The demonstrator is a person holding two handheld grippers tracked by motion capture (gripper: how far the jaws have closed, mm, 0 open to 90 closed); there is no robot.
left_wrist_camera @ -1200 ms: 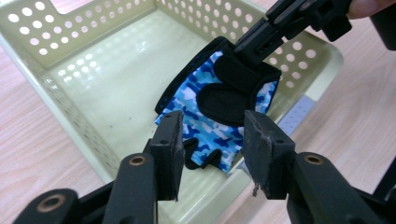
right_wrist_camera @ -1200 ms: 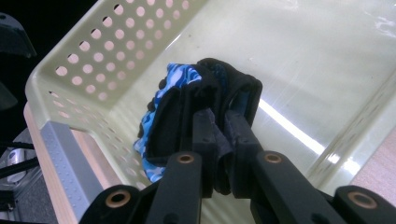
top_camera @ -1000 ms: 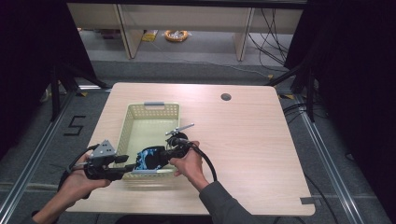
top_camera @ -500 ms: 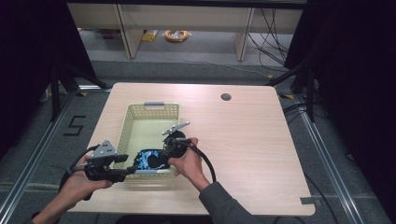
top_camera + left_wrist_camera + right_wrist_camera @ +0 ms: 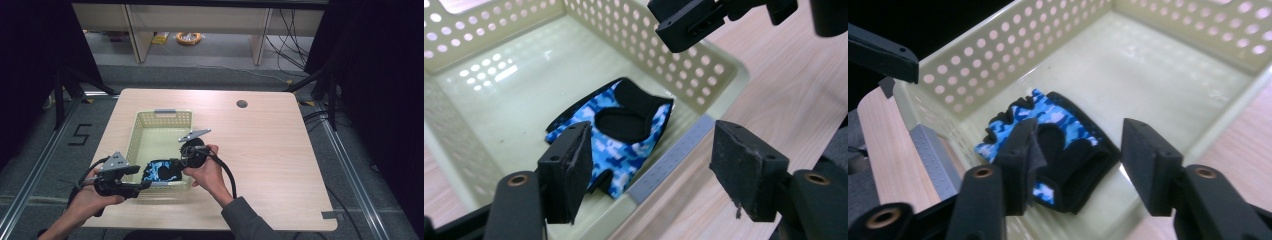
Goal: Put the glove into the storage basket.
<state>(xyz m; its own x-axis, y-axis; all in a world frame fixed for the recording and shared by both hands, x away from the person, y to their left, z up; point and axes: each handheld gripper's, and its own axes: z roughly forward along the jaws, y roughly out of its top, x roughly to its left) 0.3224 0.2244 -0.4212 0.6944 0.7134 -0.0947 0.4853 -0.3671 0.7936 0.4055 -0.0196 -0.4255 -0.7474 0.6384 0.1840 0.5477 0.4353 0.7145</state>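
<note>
A blue camouflage fingerless glove (image 5: pixel 161 171) with black edging lies flat on the floor of a pale yellow-green perforated basket (image 5: pixel 165 116), at its near end. My left gripper (image 5: pixel 144 185) hovers open at the basket's near left corner. In the left gripper view its jaws (image 5: pixel 651 160) stand wide apart over the glove (image 5: pixel 624 132) and the basket's grey handle (image 5: pixel 671 160). My right gripper (image 5: pixel 180 161) is open just right of the glove. In the right gripper view it (image 5: pixel 1083 155) hangs above the glove (image 5: pixel 1060 127) without touching it.
The basket stands left of centre on a light wooden table (image 5: pixel 270 150). A round cable hole (image 5: pixel 242 104) sits at the table's far side. Bare tabletop stretches to the right of the basket. Shelving and cables lie on the floor beyond the table.
Both grippers have shifted only slightly around the basket's near end. The glove stays at the same spot in the basket.
</note>
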